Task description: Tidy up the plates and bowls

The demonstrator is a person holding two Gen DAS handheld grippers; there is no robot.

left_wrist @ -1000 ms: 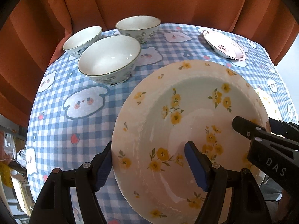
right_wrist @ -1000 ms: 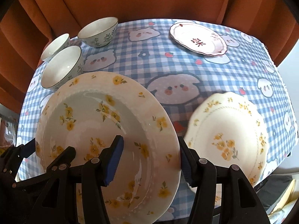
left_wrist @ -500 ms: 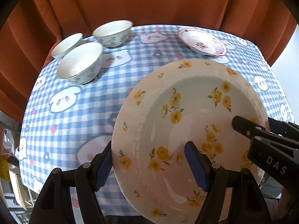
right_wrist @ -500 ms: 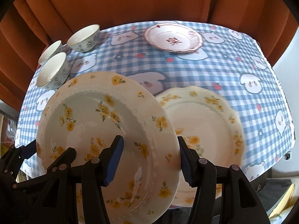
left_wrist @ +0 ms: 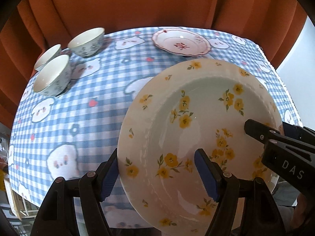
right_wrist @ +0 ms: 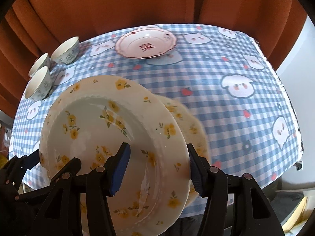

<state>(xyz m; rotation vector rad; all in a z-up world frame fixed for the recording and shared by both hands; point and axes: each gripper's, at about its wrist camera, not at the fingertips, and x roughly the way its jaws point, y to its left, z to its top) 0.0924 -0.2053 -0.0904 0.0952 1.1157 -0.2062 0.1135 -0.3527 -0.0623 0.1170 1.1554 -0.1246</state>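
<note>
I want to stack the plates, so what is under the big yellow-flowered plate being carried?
Under the carried plate, in the right wrist view, the edge of a second yellow-flowered plate shows on the checked tablecloth. The rest is covered.

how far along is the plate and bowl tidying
Done: nothing stacked yet. In hand: both the left gripper and right gripper carry the yellow-flower plate above its matching plate. Left: the pink plate and three bowls sit separate.
</note>
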